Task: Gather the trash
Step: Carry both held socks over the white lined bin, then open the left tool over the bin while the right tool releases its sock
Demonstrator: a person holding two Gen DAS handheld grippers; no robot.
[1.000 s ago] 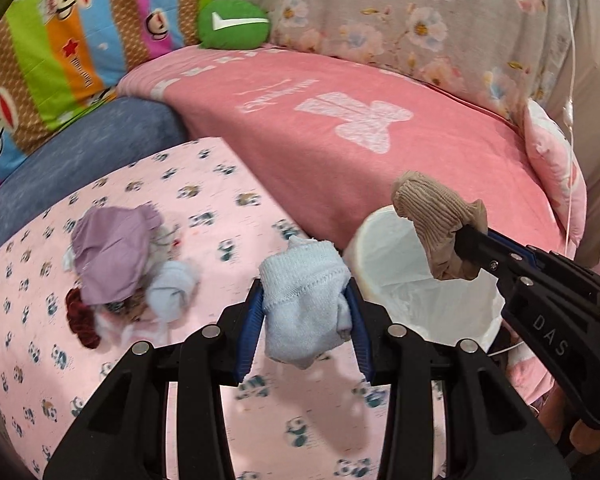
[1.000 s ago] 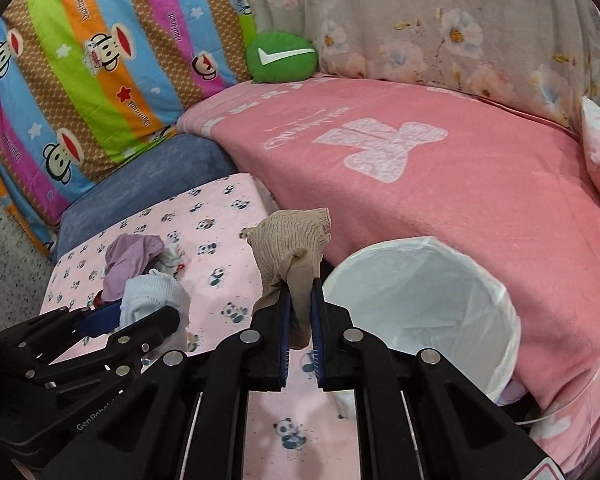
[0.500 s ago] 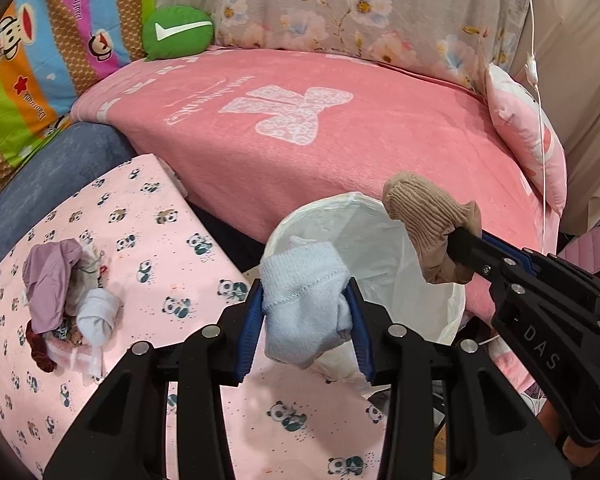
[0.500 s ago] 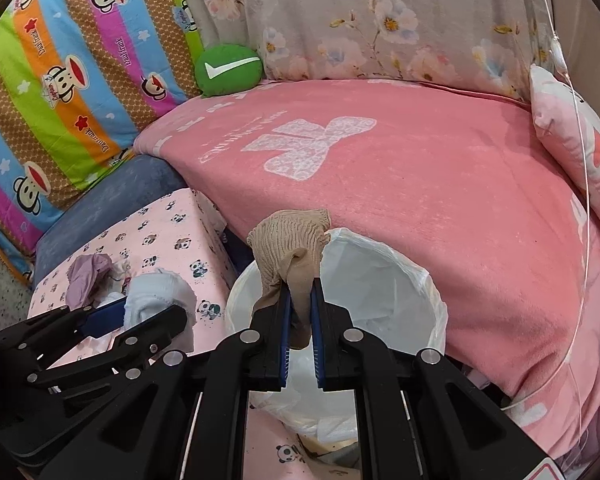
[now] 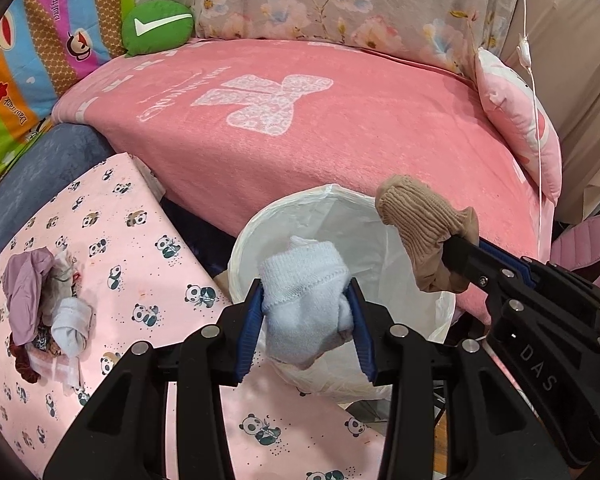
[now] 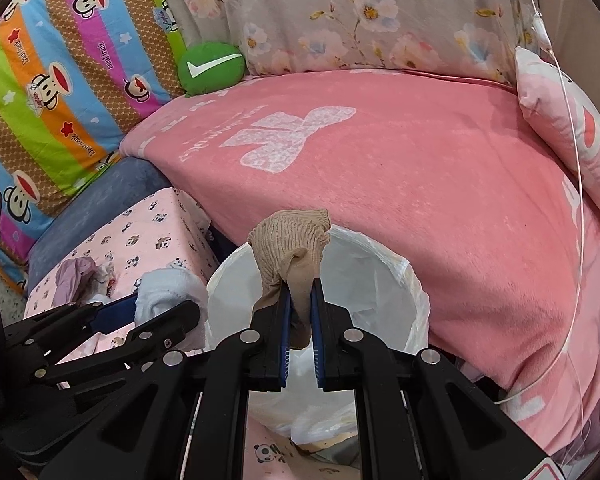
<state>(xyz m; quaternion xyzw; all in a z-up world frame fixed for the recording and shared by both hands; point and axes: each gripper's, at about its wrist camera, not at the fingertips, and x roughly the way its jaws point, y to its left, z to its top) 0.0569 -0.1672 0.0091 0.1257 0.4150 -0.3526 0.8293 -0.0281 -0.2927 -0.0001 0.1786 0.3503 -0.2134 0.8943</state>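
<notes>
Gripping a sock in each claw, both over the mouth of the bin.

Left gripper (image 5: 306, 312): blue pads clamped on a bunched pale-blue knit sock (image 5: 304, 300), hanging over the 7 o'clock rim of the round white bin lined with a thin plastic bag (image 5: 400, 248). Right gripper (image 6: 300, 304): pads pressed close on the thin end of a ribbed tan sock (image 6: 290, 242), its bulk standing up above the tips, at 12 o'clock over the bin opening. Left gripper shows at 9 o'clock in the right wrist view. At 9 o'clock from the bin, a heap of crumpled purple and white cloth scraps (image 5: 44, 304) on the pink panda-print cover (image 5: 140, 240). Behind, 12 o'clock: pink fleece blanket (image 5: 340, 128), round green cushion with a white tick (image 5: 158, 26).
</notes>
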